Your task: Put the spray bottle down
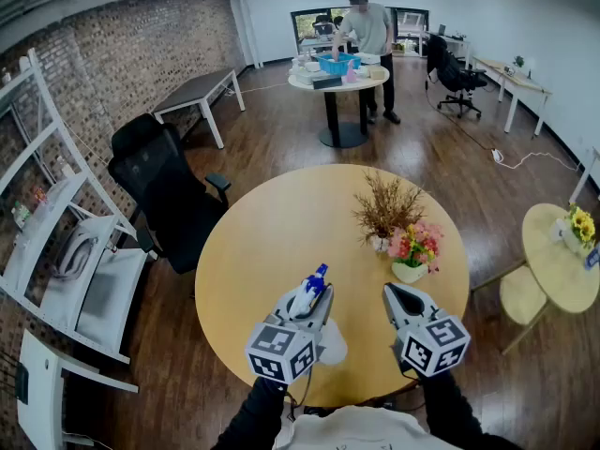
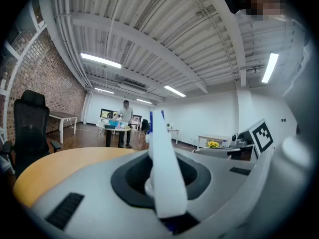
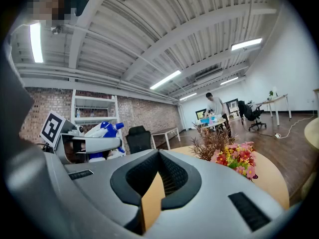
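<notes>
Left tongs (image 1: 311, 300): closed on the spray bottle (image 1: 320, 274), over the table's (image 1: 262, 242) 6 o'clock edge.
Right tongs (image 1: 397, 294): looks closed, holding nothing.
How: lower the bottle straight onto bare table toward 12 o'clock, then let go. Stay clear of the flowers (image 1: 412, 249) at 2 o'clock.
Writing: only black squares on the cubes (image 1: 281, 352); no words to read.
</notes>
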A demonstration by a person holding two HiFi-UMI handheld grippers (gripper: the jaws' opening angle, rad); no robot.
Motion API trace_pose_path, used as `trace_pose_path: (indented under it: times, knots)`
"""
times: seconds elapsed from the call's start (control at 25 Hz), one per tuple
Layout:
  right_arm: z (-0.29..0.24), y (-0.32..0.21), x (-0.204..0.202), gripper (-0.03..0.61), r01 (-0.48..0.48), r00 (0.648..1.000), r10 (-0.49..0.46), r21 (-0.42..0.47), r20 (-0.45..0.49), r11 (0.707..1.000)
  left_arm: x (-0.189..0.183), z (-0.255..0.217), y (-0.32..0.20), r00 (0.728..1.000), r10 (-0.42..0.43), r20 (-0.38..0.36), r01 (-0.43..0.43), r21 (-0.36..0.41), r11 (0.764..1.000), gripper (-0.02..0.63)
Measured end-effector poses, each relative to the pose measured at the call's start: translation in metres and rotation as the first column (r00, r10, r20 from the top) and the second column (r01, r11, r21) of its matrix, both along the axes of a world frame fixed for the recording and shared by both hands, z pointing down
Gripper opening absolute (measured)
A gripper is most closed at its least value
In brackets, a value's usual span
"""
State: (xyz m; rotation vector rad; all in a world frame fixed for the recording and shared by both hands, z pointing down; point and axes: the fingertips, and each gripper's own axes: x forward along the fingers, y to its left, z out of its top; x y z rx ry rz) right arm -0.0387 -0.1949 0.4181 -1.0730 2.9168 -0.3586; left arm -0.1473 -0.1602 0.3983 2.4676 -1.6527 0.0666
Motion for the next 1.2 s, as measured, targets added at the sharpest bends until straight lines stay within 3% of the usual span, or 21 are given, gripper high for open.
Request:
trace_pose_path:
  times: [0.28, 0.48, 0.8, 1.2]
  knots:
    - [0.008, -0.003, 0.010, -0.018, -0.010, 1.000, 0.010, -0.012, -0.007, 1.000, 0.006, 0.007, -0.038, 1.000, -0.011, 0.004, 0.010, 0.014, 1.000, 0.067]
    - [0.018, -0.001, 0.024, -0.018, -0.028, 1.000, 0.027, -0.027, -0.015, 0.999, 0.024, 0.006, -0.077, 0.998, -0.005, 0.060, 0.000, 0.081, 0.997, 0.067]
    - [0.033, -0.009, 0.049, -0.018, -0.064, 0.998, 0.063, -0.055, -0.031, 0.996, 0.055, 0.023, -0.138, 0.991, 0.037, 0.129, -0.051, 0.103, 0.993, 0.067]
    - [0.036, -0.021, 0.071, -0.020, -0.095, 0.994, 0.091, -0.060, -0.064, 0.994, 0.072, 0.045, -0.175, 0.991, 0.053, 0.126, -0.067, 0.106, 0.992, 0.067]
